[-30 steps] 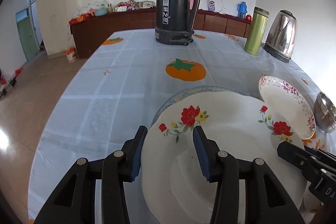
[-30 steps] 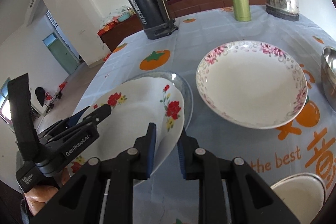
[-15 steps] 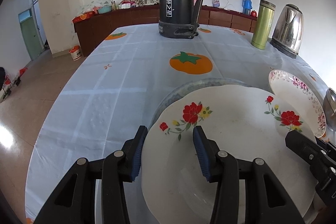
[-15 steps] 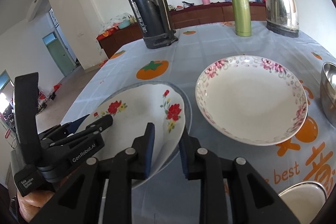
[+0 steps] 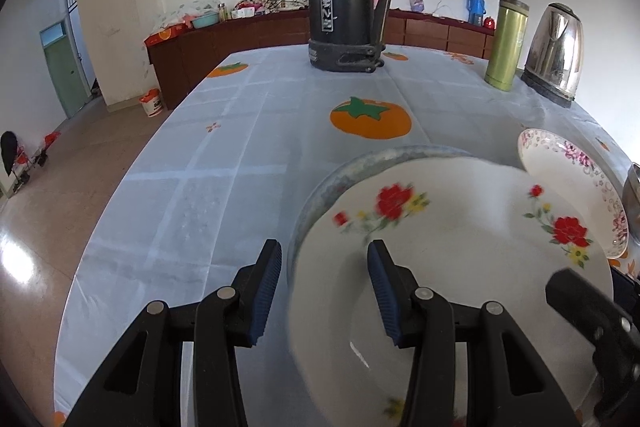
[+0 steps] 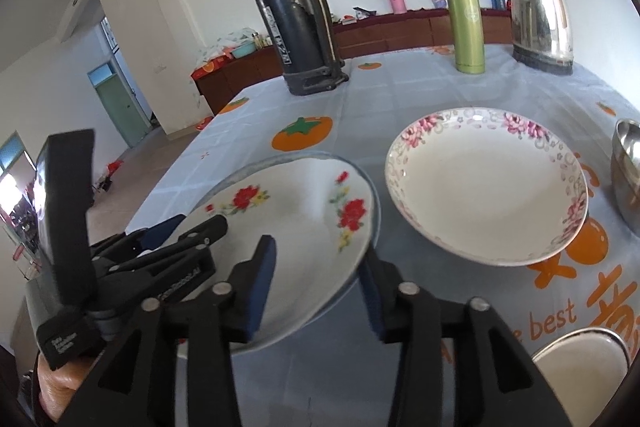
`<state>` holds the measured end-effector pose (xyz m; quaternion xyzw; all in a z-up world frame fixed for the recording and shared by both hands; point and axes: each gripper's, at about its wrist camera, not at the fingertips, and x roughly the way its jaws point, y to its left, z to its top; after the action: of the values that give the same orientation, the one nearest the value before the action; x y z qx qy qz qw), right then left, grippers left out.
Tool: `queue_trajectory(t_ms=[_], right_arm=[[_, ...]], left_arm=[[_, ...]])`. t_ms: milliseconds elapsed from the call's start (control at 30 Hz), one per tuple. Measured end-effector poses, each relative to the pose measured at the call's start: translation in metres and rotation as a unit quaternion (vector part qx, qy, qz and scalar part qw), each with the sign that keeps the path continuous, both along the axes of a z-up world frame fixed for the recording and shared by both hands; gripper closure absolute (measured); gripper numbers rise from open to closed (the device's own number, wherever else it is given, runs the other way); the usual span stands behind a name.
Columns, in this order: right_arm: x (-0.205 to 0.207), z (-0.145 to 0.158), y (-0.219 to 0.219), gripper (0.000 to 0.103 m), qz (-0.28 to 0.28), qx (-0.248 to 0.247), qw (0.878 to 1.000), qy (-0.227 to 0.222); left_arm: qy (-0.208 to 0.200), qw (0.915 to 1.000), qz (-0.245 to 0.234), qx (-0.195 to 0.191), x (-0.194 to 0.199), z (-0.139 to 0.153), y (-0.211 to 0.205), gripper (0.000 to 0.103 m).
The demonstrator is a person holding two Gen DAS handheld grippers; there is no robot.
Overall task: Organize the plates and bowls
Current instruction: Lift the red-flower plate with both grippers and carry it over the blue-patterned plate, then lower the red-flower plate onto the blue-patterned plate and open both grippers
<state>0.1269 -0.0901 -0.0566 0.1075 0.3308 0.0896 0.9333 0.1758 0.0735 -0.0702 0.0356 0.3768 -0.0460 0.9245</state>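
Red-flowered plate [image 6: 304, 211] between opening right gripper [image 6: 316, 279] jaws

"best" in orange on the tablecloth [image 6: 554, 319], other lettering too blurred to read

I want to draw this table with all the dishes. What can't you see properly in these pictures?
- Plate under the red-flower plate: both views, only its grey rim shows.
- Steel bowl: right wrist view, cut off by the edge.
- White dish: right wrist view, bottom corner cuts it.
- Red flowers: left wrist view, blurred.
- Sideboard clutter: too small.
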Motion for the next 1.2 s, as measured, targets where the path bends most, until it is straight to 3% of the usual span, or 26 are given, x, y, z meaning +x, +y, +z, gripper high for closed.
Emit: queue_trajectory(t_ms=[333, 633, 700, 767, 867, 1033, 1200], right_arm=[[-0.002, -0.004, -0.001, 0.053, 0.003, 0.001, 1.0, 0.018], [-0.026, 0.01, -0.012, 0.052, -0.031, 0.004, 0.999, -0.024], [-0.026, 0.009, -0.016, 0.06, -0.039, 0.003, 0.999, -0.019], [-0.022, 0.005, -0.019, 0.076, -0.042, 0.009, 0.999, -0.003], [-0.019, 0.001, -0.021, 0.076, -0.041, 0.019, 0.999, 0.005], [-0.023, 0.008, -0.016, 0.074, -0.041, 0.008, 0.999, -0.018], [-0.025, 0.009, -0.017, 0.07, -0.042, 0.012, 0.999, -0.02]], left_arm=[[-0.003, 0.9999, 0.007, 0.009, -0.001, 0.0, 0.0, 0.055], [-0.046, 0.9984, 0.012, 0.031, -0.014, 0.008, -0.004, 0.055], [-0.046, 0.9983, 0.011, 0.033, -0.013, 0.008, -0.004, 0.055], [-0.047, 0.9983, 0.014, 0.031, -0.013, 0.009, -0.001, 0.055], [-0.056, 0.9978, 0.02, 0.029, -0.017, 0.01, 0.002, 0.055], [-0.084, 0.995, 0.029, 0.045, -0.029, 0.014, 0.0, 0.055], [-0.086, 0.995, 0.027, 0.043, -0.039, 0.016, -0.004, 0.055]])
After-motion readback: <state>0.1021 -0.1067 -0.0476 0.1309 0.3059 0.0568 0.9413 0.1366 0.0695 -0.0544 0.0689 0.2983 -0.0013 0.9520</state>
